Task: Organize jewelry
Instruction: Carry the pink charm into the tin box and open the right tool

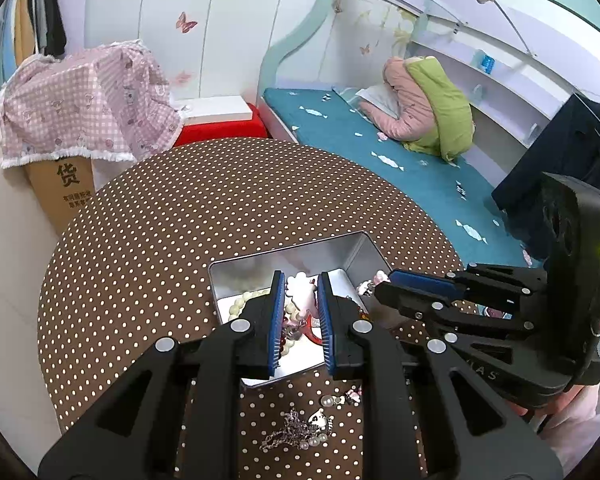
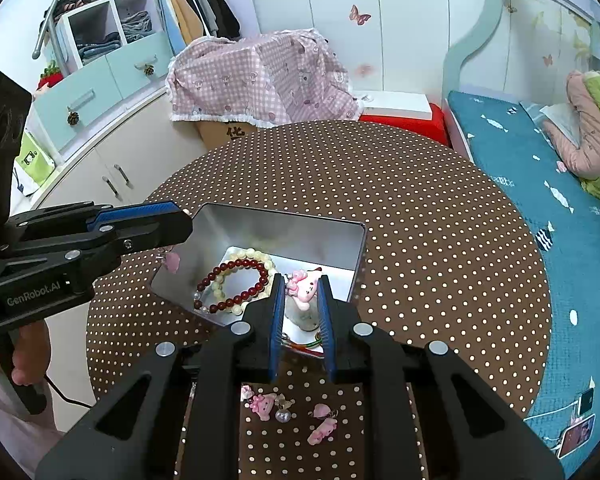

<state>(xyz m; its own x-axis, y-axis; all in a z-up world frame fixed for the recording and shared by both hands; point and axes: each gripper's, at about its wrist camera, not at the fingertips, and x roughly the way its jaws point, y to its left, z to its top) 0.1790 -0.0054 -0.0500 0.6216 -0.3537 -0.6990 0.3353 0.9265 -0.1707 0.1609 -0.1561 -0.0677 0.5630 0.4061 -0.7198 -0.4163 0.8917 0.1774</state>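
Observation:
A silver metal tin (image 2: 342, 227) (image 1: 366, 246) sits on the round polka-dot table (image 2: 420, 220). It holds a dark red bead bracelet (image 2: 236, 276), a cream bead bracelet (image 2: 256, 255) and a pink bunny charm (image 2: 304, 286). My right gripper (image 2: 300, 286) is open over the tin, jaws either side of the pink charm, not closed on it. My left gripper (image 1: 299, 286) is open and empty above the tin. Loose pink charms (image 2: 260, 404) and a silver chain with pearls (image 1: 296, 430) lie on the table near me.
A bed with a teal sheet (image 2: 540, 184) is at the right, with folded quilts (image 1: 432, 108). A cardboard box under pink checked cloth (image 2: 260, 80) stands behind the table. White cabinets (image 2: 112, 168) are at the left. A phone (image 2: 578, 436) lies on the bed.

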